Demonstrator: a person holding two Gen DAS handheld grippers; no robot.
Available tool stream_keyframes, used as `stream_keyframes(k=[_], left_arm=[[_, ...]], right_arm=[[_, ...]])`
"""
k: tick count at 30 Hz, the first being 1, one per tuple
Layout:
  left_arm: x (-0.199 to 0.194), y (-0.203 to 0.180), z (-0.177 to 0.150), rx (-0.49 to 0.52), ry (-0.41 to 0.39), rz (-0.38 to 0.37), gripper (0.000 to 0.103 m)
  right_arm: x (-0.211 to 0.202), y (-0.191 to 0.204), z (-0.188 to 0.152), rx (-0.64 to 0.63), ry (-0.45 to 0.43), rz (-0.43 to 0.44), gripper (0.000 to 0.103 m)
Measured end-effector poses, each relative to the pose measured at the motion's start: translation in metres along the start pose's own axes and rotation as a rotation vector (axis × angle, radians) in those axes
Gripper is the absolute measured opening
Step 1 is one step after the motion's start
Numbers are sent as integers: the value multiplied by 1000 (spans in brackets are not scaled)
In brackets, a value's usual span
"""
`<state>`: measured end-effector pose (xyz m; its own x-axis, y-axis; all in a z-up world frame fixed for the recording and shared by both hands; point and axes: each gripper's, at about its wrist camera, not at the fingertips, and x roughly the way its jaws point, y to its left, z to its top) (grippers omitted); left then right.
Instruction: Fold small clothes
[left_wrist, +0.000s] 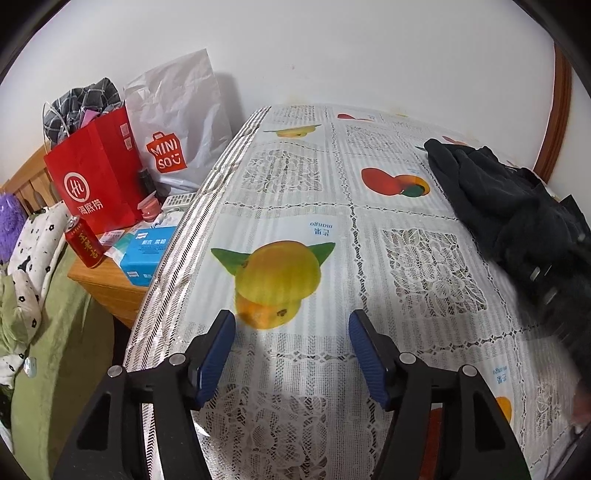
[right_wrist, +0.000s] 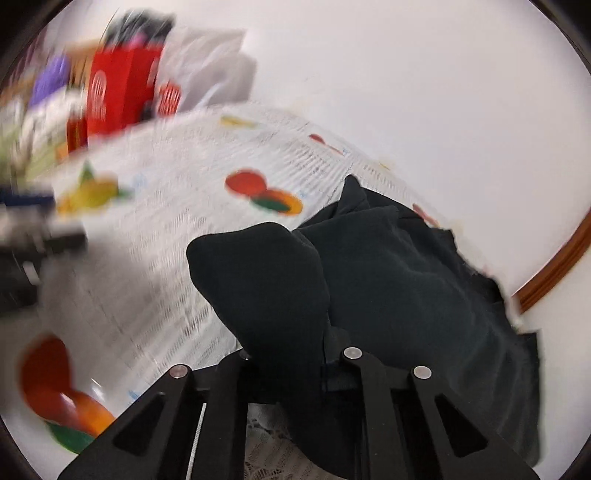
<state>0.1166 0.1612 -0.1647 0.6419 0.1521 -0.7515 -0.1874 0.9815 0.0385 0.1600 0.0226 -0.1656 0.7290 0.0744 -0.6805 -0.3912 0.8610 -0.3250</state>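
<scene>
A dark, crumpled garment (left_wrist: 509, 206) lies at the right side of the table, which is covered with a fruit-print lace cloth (left_wrist: 295, 206). My left gripper (left_wrist: 291, 325) is open and empty, low over the cloth near a printed mango, well left of the garment. In the blurred right wrist view my right gripper (right_wrist: 288, 354) is shut on the garment (right_wrist: 388, 280), a fold of which bulges up between the arms and hides the fingertips. The right gripper's black body (left_wrist: 554, 280) shows blurred against the garment in the left wrist view.
Left of the table a wooden nightstand (left_wrist: 110, 288) holds a red paper bag (left_wrist: 96, 181), a white MINISO bag (left_wrist: 177, 125), a red can (left_wrist: 83, 242) and a blue tissue pack (left_wrist: 147, 254). A bed with green bedding (left_wrist: 48, 332) is at far left. A white wall is behind.
</scene>
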Motion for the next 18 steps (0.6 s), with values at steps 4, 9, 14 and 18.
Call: stream_keyframes(k=[4, 9, 14, 18], left_arm=[[-4, -9, 2, 8, 12, -19, 61], [-19, -41, 7, 34, -4, -111, 62], [-34, -85, 17, 81, -44, -174, 61], [-44, -128, 19, 128, -75, -253, 62]], right_arm=[[-35, -53, 12, 157, -130, 96, 12], [-74, -145, 6, 377, -279, 129, 12], [-90, -249, -34, 628, -353, 80, 12], [-86, -311, -90, 764, -301, -18, 12]])
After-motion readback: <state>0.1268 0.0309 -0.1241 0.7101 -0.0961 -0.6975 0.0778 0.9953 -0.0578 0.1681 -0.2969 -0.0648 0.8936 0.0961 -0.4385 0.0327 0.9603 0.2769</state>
